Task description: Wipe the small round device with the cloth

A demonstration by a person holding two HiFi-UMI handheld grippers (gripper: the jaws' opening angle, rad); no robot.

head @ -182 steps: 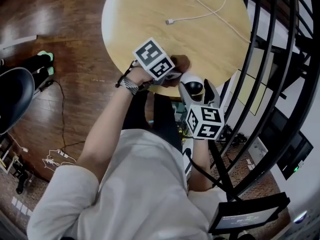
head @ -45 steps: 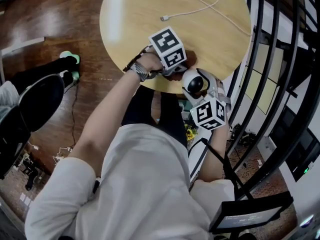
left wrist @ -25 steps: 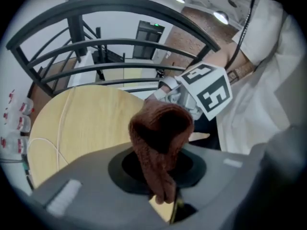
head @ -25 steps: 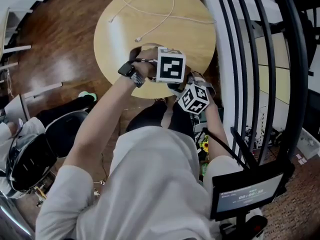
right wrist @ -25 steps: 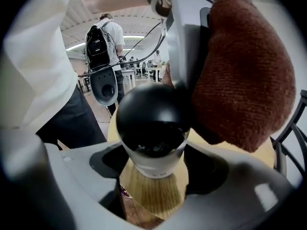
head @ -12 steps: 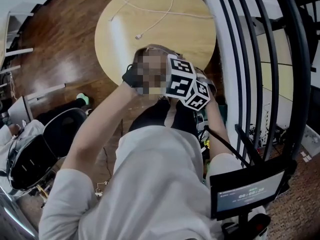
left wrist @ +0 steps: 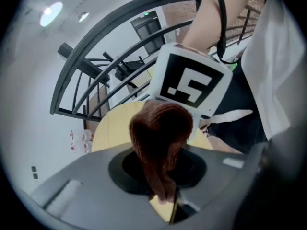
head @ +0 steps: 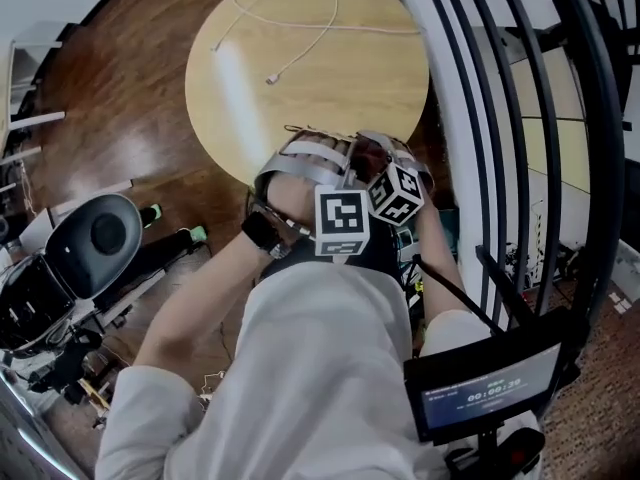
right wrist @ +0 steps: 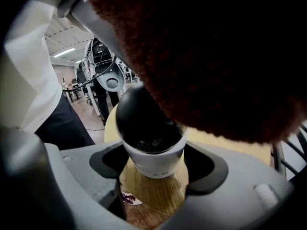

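My right gripper (right wrist: 154, 174) is shut on the small round device (right wrist: 152, 145), a white cup-shaped body with a glossy black dome. My left gripper (left wrist: 164, 199) is shut on a brown knitted cloth (left wrist: 160, 138). In the right gripper view the cloth (right wrist: 216, 56) fills the upper right and lies against the top of the dome. From the head view the cloth (head: 368, 156) shows just beyond both marker cubes, over the near edge of the round wooden table (head: 300, 88). There the device itself is hidden under the cloth and cubes.
A white cable (head: 290, 28) with a plug lies across the far half of the table. Black curved railing bars (head: 480, 118) run close on the right. An office chair (head: 100, 238) stands at the left and a small screen (head: 480, 393) at the lower right.
The left gripper's cube has swung back toward the body, dragging the cloth over the device. The right gripper has kept hold of the device beside it.
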